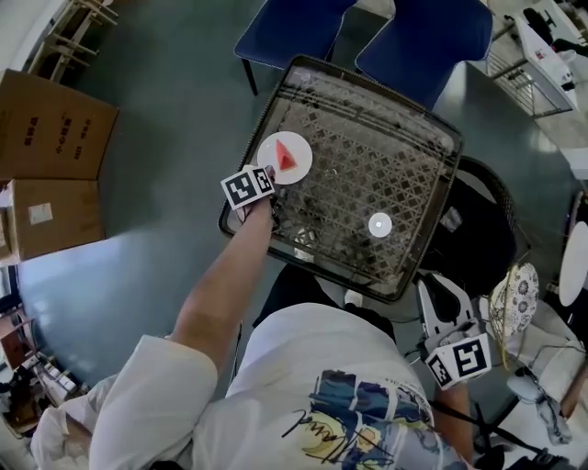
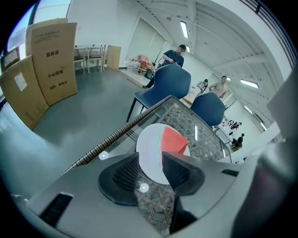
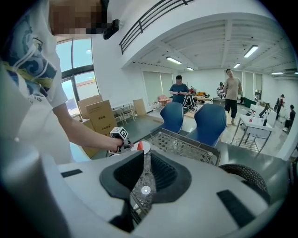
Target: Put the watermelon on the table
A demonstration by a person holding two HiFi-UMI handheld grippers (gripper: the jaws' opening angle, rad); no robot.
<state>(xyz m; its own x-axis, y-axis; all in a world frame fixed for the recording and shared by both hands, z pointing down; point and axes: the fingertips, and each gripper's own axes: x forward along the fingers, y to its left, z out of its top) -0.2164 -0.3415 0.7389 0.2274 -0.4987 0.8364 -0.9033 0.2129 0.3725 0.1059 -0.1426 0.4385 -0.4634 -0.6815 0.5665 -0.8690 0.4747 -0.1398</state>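
A red wedge of watermelon (image 1: 288, 154) lies on a small white plate (image 1: 272, 147) at the left corner of the glass-topped woven table (image 1: 386, 165). My left gripper (image 1: 272, 176) is at the plate's near edge. In the left gripper view its jaws stand open with the plate (image 2: 149, 148) rim between them, the pads apart from it, and the watermelon (image 2: 173, 141) just beyond. My right gripper (image 1: 439, 294) hangs off the table's near right corner, shut and empty (image 3: 145, 160). From the right gripper view the plate (image 3: 144, 148) shows small beside the left gripper (image 3: 132, 146).
Two blue chairs (image 1: 294, 27) (image 1: 427, 37) stand at the table's far side. Cardboard boxes (image 1: 50, 128) sit on the floor to the left. A dark round woven basket (image 1: 491, 229) is close to the table's right edge. People stand far back in the hall (image 3: 231, 90).
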